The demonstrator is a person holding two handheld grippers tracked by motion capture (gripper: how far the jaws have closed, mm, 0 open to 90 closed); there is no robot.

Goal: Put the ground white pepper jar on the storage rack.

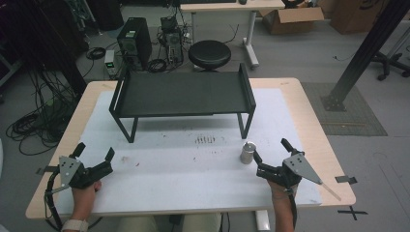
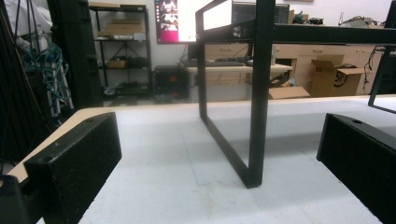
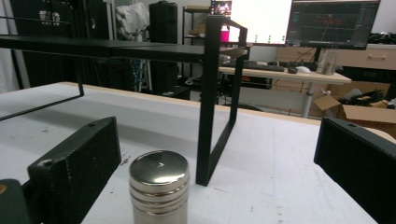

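Two tongs rest spread on the desk [image 1: 145,164]; right tongs [image 1: 270,155] just beside the steel cylinder [image 1: 247,152], left tongs [image 1: 94,153] well apart; a careless nudge could topple it against the black rack [image 1: 183,94].

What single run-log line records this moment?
left tongs: open, empty | right tongs: open beside metal cylinder, not gripping | black rack: bare, on table

left gripper [image 1: 93,152]: black jaws, grey plate | right gripper [image 1: 270,151]: same
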